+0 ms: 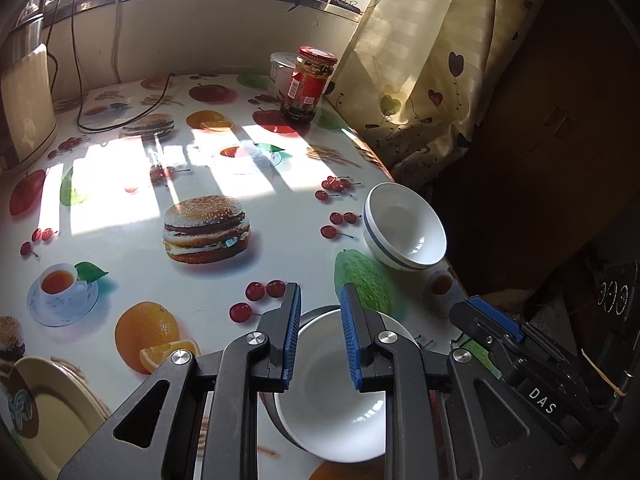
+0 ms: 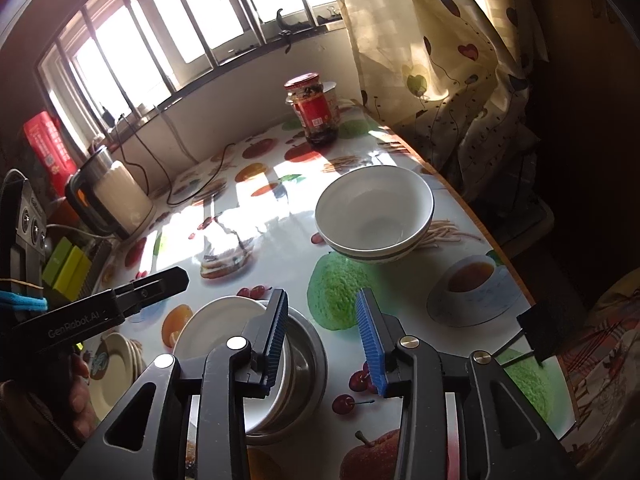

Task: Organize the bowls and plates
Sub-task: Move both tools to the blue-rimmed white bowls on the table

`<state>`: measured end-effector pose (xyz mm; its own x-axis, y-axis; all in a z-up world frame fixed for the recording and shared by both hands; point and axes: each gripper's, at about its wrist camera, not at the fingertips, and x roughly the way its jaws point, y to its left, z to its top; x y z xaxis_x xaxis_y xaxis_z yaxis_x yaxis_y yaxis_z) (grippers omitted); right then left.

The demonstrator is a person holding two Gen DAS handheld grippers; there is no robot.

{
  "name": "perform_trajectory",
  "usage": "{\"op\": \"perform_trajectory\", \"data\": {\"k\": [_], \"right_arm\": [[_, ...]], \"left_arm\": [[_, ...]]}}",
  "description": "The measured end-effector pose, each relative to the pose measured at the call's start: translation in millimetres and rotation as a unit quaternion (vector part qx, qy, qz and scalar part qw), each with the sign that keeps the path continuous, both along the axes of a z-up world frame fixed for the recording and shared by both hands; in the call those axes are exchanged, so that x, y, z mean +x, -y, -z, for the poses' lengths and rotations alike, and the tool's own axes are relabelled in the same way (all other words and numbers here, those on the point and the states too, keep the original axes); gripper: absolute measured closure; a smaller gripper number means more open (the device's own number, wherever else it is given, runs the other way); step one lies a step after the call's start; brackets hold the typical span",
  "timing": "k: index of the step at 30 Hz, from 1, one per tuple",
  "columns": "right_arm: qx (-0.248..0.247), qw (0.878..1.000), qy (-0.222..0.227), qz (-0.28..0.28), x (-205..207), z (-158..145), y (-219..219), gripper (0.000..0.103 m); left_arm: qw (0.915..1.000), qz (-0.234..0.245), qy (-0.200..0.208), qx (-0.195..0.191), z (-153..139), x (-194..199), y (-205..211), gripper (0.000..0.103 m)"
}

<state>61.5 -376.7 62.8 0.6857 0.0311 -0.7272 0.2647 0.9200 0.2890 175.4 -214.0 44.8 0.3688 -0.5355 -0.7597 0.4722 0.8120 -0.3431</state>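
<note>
A white bowl with a grey stripe (image 1: 404,226) (image 2: 374,214) stands near the table's right edge. A white bowl (image 1: 340,396) (image 2: 224,344) rests tilted in a steel bowl (image 2: 308,356) at the front. My left gripper (image 1: 320,300) is open, its blue pads just above that white bowl, holding nothing. My right gripper (image 2: 322,300) is open and empty, hovering between the stacked bowls and the striped bowl; it shows in the left wrist view (image 1: 492,320). Cream plates (image 1: 52,404) (image 2: 116,360) lie at the front left.
A red-lidded jar (image 1: 308,84) (image 2: 316,110) and a white tin (image 1: 282,74) stand at the back. A kettle (image 2: 116,196) with cables sits at the left by the wall. A curtain (image 1: 420,60) hangs at the right. The tablecloth (image 1: 208,224) has printed food.
</note>
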Motion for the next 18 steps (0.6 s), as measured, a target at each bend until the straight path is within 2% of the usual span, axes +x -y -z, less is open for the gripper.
{"op": "perform_trajectory", "data": {"k": [18], "right_arm": [[-0.012,0.999,-0.004,0.042,24.7,0.6,64.4,0.066]], "left_arm": [[0.9994,0.027,-0.022,0.003,1.9,32.2,60.5,0.082]]}}
